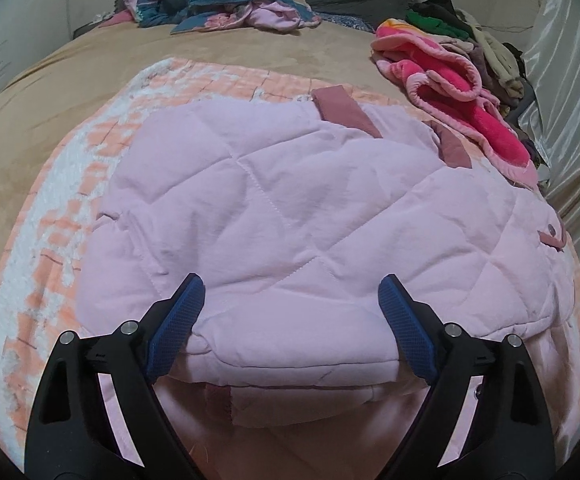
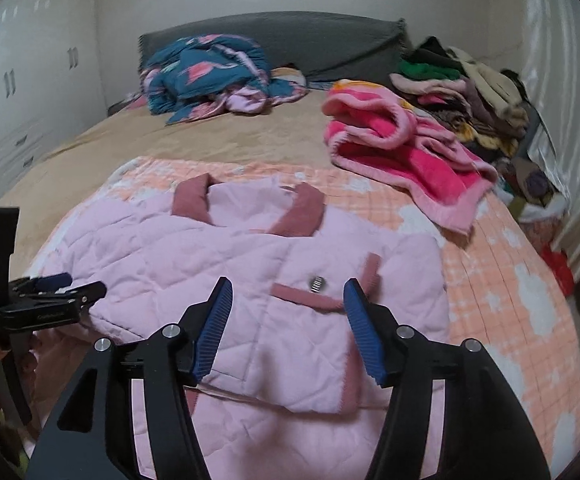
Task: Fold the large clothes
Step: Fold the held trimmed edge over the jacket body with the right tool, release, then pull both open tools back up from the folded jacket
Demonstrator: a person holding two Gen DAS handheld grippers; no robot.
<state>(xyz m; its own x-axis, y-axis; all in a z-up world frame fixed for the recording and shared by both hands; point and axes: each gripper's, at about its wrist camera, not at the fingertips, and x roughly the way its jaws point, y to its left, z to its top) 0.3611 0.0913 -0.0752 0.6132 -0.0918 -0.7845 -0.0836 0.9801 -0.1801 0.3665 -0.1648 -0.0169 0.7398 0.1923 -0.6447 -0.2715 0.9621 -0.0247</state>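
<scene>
A pale pink quilted jacket (image 1: 274, 208) with dusty rose collar and pocket trim lies partly folded on a peach and white checked blanket (image 1: 50, 216); it also shows in the right wrist view (image 2: 194, 264). My left gripper (image 1: 291, 292) is open, its blue fingers standing over the jacket's near folded edge, holding nothing. My right gripper (image 2: 288, 298) is open and empty above the jacket's buttoned pocket (image 2: 309, 294). The left gripper also appears from the side at the jacket's left edge (image 2: 56, 290).
A bright pink fleece blanket (image 2: 401, 152) lies at the right. A pile of clothes (image 2: 465, 92) is stacked behind it by the curtain. A blue patterned quilt (image 2: 206, 76) is bunched at the grey headboard. White wardrobes (image 2: 18, 80) stand left.
</scene>
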